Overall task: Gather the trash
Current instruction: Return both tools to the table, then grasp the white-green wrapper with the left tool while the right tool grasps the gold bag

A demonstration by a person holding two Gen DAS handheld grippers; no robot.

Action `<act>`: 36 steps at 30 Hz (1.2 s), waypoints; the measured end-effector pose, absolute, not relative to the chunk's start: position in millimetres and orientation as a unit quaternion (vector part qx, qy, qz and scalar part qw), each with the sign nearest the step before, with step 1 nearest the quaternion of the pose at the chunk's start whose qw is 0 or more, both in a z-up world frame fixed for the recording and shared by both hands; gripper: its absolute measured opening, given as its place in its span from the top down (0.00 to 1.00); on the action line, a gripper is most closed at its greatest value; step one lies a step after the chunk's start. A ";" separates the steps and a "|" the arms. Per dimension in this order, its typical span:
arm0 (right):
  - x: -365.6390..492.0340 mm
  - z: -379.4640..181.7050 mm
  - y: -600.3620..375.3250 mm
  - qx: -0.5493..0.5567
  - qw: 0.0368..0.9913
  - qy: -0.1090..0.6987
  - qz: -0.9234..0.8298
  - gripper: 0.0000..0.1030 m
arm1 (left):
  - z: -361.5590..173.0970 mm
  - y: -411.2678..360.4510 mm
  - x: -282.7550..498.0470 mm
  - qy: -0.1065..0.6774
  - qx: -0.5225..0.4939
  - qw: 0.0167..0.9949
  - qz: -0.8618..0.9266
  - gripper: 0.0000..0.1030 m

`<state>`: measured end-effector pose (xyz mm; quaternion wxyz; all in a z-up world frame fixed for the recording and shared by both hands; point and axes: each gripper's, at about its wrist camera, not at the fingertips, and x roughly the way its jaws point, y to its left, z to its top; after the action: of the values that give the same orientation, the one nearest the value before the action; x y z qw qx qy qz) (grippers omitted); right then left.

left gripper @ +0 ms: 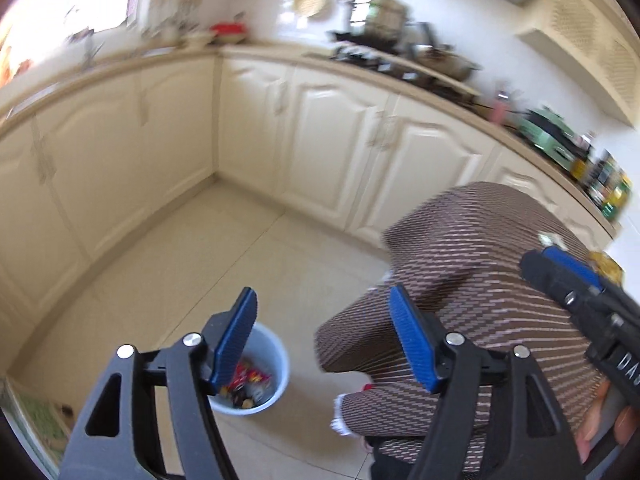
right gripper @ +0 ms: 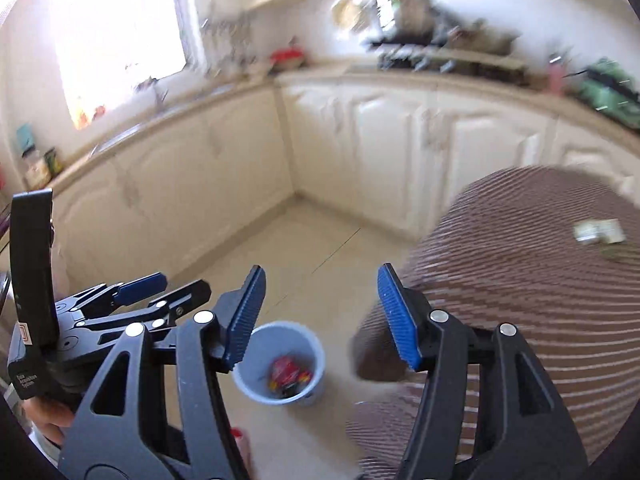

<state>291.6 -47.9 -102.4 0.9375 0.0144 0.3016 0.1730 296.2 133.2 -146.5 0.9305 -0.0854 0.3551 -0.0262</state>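
Cream kitchen cupboards (left gripper: 328, 136) run along two walls and meet in a corner, with a pale tiled floor (left gripper: 224, 248) below them. Bright light comes through a window (right gripper: 116, 28) above the worktop. Pots and boxes stand on the worktop, but they are too blurry to name.

Next in size is a round table with a brown striped cloth (right gripper: 528, 280) on the right. Some small scraps lie on the cloth near its far edge: a pale crumpled bit (right gripper: 598, 231) in the right wrist view and a yellow shiny bit (left gripper: 606, 266) in the left wrist view. What they are is not clear.

On the floor, just beside the table, stands a small light blue round bin (right gripper: 280, 360). Red and dark wrappers (right gripper: 288, 374) lie in the bottom of it.

Both tools hang above the floor and point down toward the bin. The left gripper (left gripper: 324, 332) has black arms and blue ribbed pads, and its jaws are spread apart with nothing between them. The right gripper (right gripper: 320, 312) looks the same, and its jaws are also spread with nothing between them. Each tool shows up at the edge of the other's view. A hand (left gripper: 608, 428) holds the right tool's handle.
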 end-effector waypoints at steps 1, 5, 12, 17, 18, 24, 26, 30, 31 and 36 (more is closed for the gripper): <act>284.6 -94.3 -64.9 0.017 0.943 0.292 0.162 0.42 | -139.8 117.6 296.4 0.352 -0.076 0.932 -0.036 0.34; 264.4 -74.4 -150.7 0.036 0.959 0.263 0.096 0.40 | -118.0 48.9 303.6 0.350 -0.055 0.931 -0.092 0.31; 248.2 -92.5 -315.5 0.120 0.957 0.258 -0.046 0.39 | -105.1 -71.2 326.0 0.358 -0.008 0.920 -0.159 0.31; 239.9 -110.1 -417.3 0.194 0.939 0.248 -0.136 0.36 | -110.0 -137.8 351.6 0.374 0.004 0.907 -0.195 0.31; 240.5 -114.2 -436.0 0.211 0.933 0.247 -0.152 0.34 | -111.6 -151.0 359.5 0.379 0.002 0.903 -0.203 0.31; 280.3 -142.9 -504.6 0.315 0.896 0.275 -0.151 0.34 | -119.8 -194.2 399.5 0.399 -0.001 0.891 -0.215 0.30; 291.9 -152.8 -519.5 0.352 0.879 0.284 -0.152 0.34 | -120.9 -204.4 411.4 0.404 0.003 0.889 -0.214 0.30; 311.8 -166.0 -540.2 0.407 0.856 0.289 -0.135 0.34 | -125.1 -217.3 430.8 0.407 0.013 0.888 -0.212 0.29; 315.7 -166.6 -541.3 0.413 0.856 0.284 -0.130 0.37 | -126.6 -221.1 436.0 0.409 0.016 0.888 -0.211 0.28; 331.2 -158.3 -534.0 0.386 0.875 0.276 -0.101 0.84 | -139.0 -230.9 463.2 0.428 0.013 0.878 -0.212 0.28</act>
<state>331.2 -534.0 -158.3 0.8745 0.3862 0.2755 -0.1005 463.2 -230.9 -139.0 0.8783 0.0134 0.4284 -0.2117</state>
